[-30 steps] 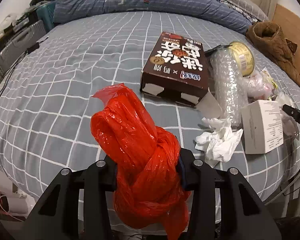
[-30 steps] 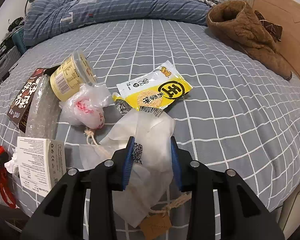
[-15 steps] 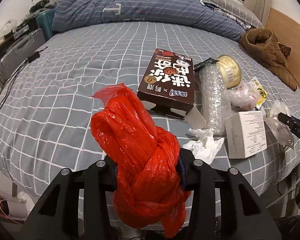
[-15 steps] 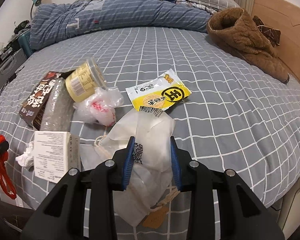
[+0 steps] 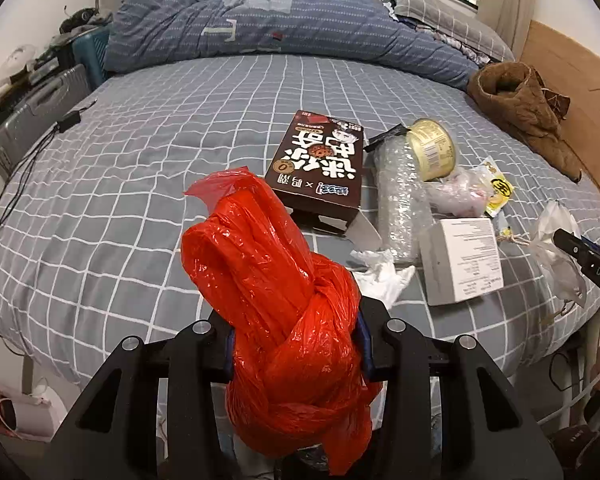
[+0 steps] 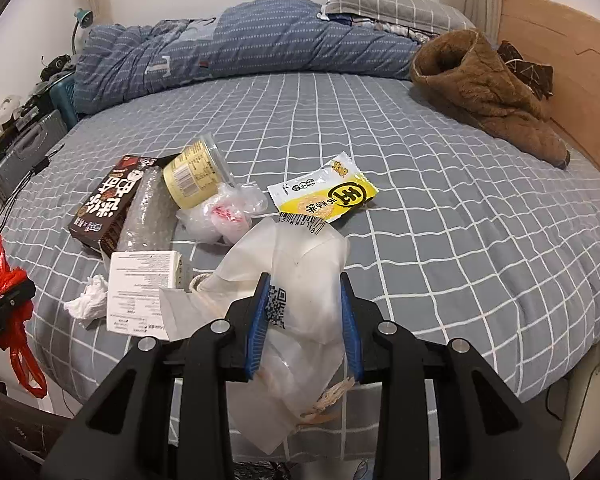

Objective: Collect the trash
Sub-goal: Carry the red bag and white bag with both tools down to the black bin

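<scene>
The left gripper (image 5: 296,344) was clamped on a knotted red plastic bag (image 5: 276,300), whose bunched body rose between the fingers and hid what, if anything, lay inside it. The right gripper (image 6: 304,320) pinched a white translucent bag (image 6: 300,280) with a QR code on its side and a frayed string and paper tag hanging below; its contents could not be made out.

The rest of the trash lay on the grey checked bed sheet (image 6: 440,220), near the edge closest to the cameras. A brown biscuit box (image 5: 320,168) lay flat with its near end flap open, its inside not visible. Just beside it lay a roll of bubble wrap (image 5: 400,200), and a yellow-labelled plastic tub (image 5: 432,152) lay on its side against the far end of the roll. Near the tub sat a small clear bag with pink marks (image 6: 224,216), and beside that a yellow and white snack wrapper (image 6: 324,196). A white carton (image 5: 464,260) stood at the near end of the roll, with a crumpled tissue (image 5: 380,272) next to it.

A blue duvet (image 6: 240,48) lay across the far side, and a brown fleece garment (image 6: 484,92) lay by the wooden headboard (image 6: 560,48)
</scene>
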